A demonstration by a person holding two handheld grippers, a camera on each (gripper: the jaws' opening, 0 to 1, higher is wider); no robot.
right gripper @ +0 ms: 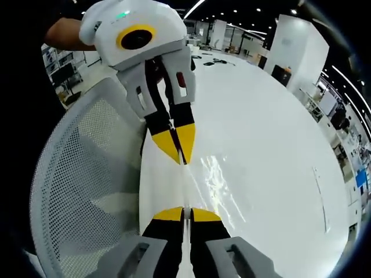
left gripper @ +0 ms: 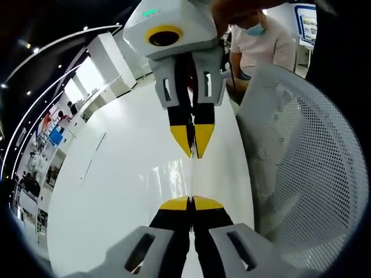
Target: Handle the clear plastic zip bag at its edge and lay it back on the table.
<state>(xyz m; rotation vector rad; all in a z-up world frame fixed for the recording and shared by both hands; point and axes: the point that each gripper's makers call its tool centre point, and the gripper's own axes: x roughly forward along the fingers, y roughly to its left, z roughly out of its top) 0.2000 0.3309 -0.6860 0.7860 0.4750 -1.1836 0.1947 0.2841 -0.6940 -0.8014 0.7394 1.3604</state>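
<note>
1. The clear plastic zip bag (left gripper: 191, 174) is stretched edge-on between the two claws, just above the white counter (left gripper: 116, 191). In the left gripper view it shows as a thin glinting film running up the middle of the frame, from the lower centre to the middle. In the right gripper view the bag (right gripper: 200, 174) shows as a faint sheet with bright reflections at the frame's centre.

2. Judging by how thin and see-through it looks, the bag is very light, limp and slick. It should sag or fold wherever it is not pulled tight, and could slip from a weak pinch. An edge or corner is the sensible place to hold it.

3. The left claw (left gripper: 191, 202), at the bottom centre of its own view, has its yellow-tipped jaws pressed together on one edge of the bag. It also appears in the upper left of the right gripper view (right gripper: 179, 150).

4. The right claw (right gripper: 185, 214), bottom centre of its own view, is likewise clamped on the opposite edge. In the left gripper view it hangs from the top centre (left gripper: 194, 142).

5. A white mesh chair back (left gripper: 301, 174) fills the right side of the left gripper view, and a person in a pale top (left gripper: 261, 43) stands at upper right.
</note>
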